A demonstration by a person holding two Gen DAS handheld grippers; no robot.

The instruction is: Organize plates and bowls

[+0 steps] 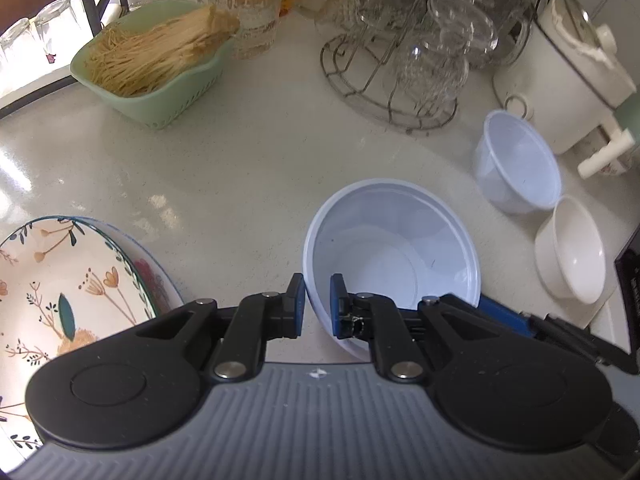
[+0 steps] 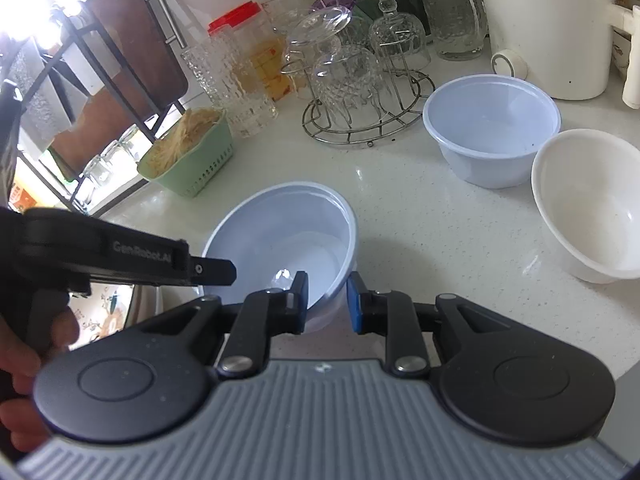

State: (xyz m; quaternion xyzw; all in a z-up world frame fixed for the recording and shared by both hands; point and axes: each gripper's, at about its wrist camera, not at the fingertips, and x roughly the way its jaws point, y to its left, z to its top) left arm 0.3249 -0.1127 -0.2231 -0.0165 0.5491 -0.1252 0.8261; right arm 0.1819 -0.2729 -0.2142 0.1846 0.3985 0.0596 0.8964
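While I hold a claw in each hand above a pale speckled counter [image 1: 240, 168], both claws meet on one light blue bowl [image 1: 394, 248] that sits tilted near the middle. My left claw [image 1: 318, 306] is clenched on that bowl's near rim, one blue pad outside the wall and the other inside. My right claw [image 2: 327, 300] grips the same bowl [image 2: 288, 232] at another part of its rim (again one pad inside and one outside), with its jaws standing a little wider than the left's. In the right camera's view my left claw shows as a black arm [image 2: 132, 256] reaching in from the left edge, with part of my hand [image 2: 24, 344] below it.

To the left of the held bowl, right beside my left claw, lies a flowered plate [image 1: 60, 280], stacked on another plate whose edge peeks out underneath. To the right stand a second light blue bowl [image 2: 492, 128] and a white bowl [image 2: 588, 204], just beside each other and well apart from the held one.

Farther back are a green basket [image 1: 160, 84] of thin pale noodles, a wire rack [image 2: 368, 120] of upturned glasses, a tall textured glass jug [image 1: 244, 4], and a white cooker [image 1: 568, 76] with a handle.
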